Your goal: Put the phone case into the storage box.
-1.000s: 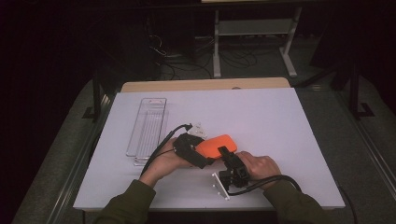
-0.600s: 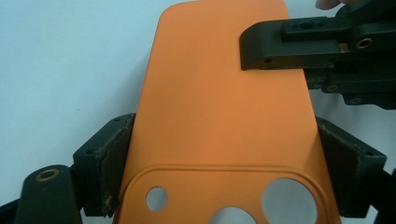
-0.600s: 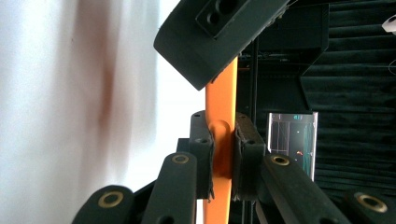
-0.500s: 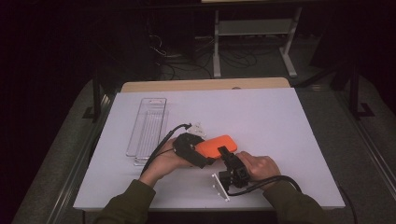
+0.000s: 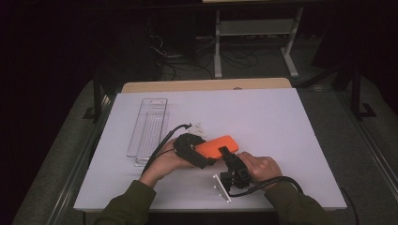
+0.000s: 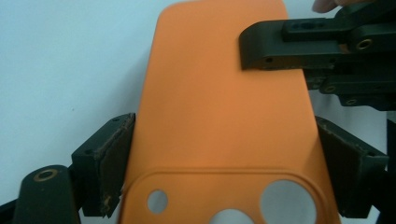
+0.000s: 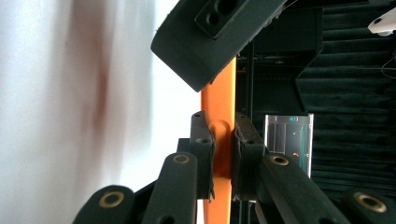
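Jaws of both grippers clamp orange case (image 5: 217, 146); clear tray (image 5: 148, 125) apart.

Orange phone case (image 5: 217, 146): matte, rounded corners, raised camera panel with round cutouts at one end (image 6: 219, 198). It is held off the white table, near the front edge, slightly left of centre. Long axis is tilted up to the right in the high view. The camera end is clamped across its width, the long edge is pinched through its thickness (image 7: 219, 135). The back face is seen flat in the left gripper view, edge-on in the right gripper view.
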`<state>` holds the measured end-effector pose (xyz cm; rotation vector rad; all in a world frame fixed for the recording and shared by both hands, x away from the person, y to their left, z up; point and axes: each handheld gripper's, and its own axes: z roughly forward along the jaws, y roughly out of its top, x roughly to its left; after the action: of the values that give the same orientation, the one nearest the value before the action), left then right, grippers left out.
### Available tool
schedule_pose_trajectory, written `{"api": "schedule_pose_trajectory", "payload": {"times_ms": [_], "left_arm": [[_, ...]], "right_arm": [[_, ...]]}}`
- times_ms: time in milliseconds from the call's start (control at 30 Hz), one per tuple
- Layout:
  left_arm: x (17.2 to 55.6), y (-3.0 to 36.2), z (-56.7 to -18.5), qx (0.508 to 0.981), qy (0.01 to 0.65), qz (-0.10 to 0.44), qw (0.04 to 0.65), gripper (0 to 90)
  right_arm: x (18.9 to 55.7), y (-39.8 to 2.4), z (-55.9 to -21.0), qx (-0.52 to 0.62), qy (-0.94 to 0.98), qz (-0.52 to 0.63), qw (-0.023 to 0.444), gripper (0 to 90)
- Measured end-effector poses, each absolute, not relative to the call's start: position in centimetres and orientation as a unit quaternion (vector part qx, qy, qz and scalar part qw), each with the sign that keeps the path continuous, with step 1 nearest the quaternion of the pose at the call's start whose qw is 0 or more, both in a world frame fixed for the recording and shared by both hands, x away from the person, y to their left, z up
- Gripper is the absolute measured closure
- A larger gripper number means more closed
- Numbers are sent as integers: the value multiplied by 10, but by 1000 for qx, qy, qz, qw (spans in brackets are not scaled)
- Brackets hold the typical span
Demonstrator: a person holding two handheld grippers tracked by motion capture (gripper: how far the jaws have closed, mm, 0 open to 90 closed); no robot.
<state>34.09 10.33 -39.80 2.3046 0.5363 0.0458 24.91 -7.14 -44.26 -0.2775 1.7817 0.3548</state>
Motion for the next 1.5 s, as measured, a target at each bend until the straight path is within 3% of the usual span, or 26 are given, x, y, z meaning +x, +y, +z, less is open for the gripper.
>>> {"api": "schedule_pose_trajectory", "payload": {"times_ms": [267,500,1500], "left_arm": [[339,103,-397,897,203,8,393,128],[340,107,-394,892,202,7,405,0],[346,131,-383,890,195,22,412,0]], "right_arm": [[249,-72,-442,-118,776,150,601,803],[250,-72,-441,-116,778,149,599,803],[268,-94,-433,-66,795,136,587,801]]}}
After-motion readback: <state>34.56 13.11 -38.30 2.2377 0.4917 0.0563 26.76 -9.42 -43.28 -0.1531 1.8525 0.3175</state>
